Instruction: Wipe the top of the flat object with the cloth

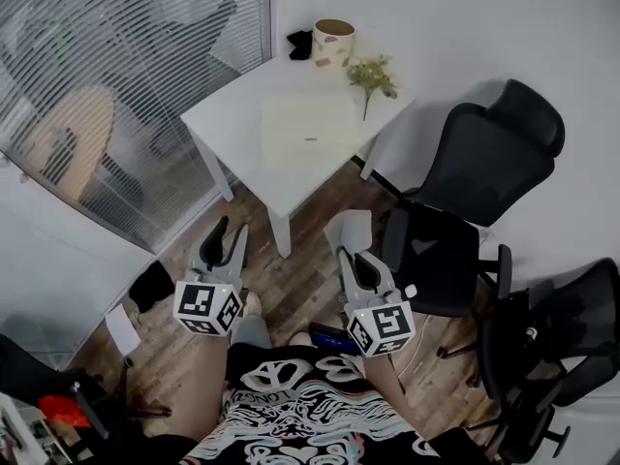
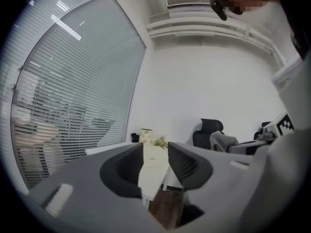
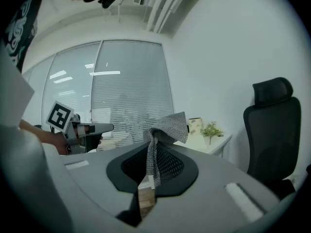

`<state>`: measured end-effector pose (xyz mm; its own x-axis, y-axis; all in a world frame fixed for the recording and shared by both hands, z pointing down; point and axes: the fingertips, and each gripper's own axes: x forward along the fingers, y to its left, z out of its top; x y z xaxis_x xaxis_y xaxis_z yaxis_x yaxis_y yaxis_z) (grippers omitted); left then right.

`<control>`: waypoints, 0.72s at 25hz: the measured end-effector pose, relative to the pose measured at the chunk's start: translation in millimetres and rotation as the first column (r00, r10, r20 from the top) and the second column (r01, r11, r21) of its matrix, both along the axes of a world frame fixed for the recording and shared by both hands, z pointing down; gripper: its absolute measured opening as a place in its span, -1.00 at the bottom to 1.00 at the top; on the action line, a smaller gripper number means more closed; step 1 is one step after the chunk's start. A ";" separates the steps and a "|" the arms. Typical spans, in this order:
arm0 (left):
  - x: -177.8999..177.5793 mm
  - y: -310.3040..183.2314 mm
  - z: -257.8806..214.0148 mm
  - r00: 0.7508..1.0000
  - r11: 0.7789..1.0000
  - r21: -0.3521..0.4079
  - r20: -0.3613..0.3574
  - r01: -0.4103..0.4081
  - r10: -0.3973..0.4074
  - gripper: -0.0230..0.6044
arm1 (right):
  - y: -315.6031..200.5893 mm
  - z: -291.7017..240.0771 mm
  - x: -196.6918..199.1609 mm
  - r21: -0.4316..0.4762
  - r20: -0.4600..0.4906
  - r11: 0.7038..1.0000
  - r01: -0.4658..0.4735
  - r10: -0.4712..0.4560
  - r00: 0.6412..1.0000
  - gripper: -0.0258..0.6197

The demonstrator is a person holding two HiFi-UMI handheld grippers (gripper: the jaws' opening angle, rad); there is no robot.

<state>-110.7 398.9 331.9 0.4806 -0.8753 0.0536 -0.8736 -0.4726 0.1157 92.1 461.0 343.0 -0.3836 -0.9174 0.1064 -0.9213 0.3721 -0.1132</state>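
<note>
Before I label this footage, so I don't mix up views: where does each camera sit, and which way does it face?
Head view: on the person's head, facing steeply down at the white table, left gripper and right gripper; their patterned shirt shows.
Left gripper view: on the left gripper, level along its open, empty jaws toward the table; upper body at right.
Right gripper view: on the right gripper, along jaws shut on the cloth; a hand at left.
Shared: both gripper views see the pot and the other gripper.
</note>
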 end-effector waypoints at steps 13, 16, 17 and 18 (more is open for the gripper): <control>7.2 -109.0 21.8 0.998 1.000 -0.025 -0.066 0.016 -0.018 -0.40 | -81.9 16.2 27.8 -0.018 -0.115 0.997 -0.077 0.074 0.991 -0.88; 10.4 -150.9 29.5 0.997 0.998 -0.057 -0.081 0.007 -0.011 -0.40 | -117.0 20.6 34.7 -0.039 -0.127 0.995 -0.097 0.091 0.988 -0.88; 11.4 -165.4 31.4 0.997 0.998 -0.065 -0.078 0.002 -0.007 -0.40 | -130.3 21.3 35.9 -0.044 -0.128 0.994 -0.100 0.093 0.987 -0.88; 12.0 -180.2 33.6 0.997 0.997 -0.074 -0.072 -0.004 -0.001 -0.40 | -144.2 21.9 36.3 -0.049 -0.129 0.993 -0.103 0.096 0.987 -0.88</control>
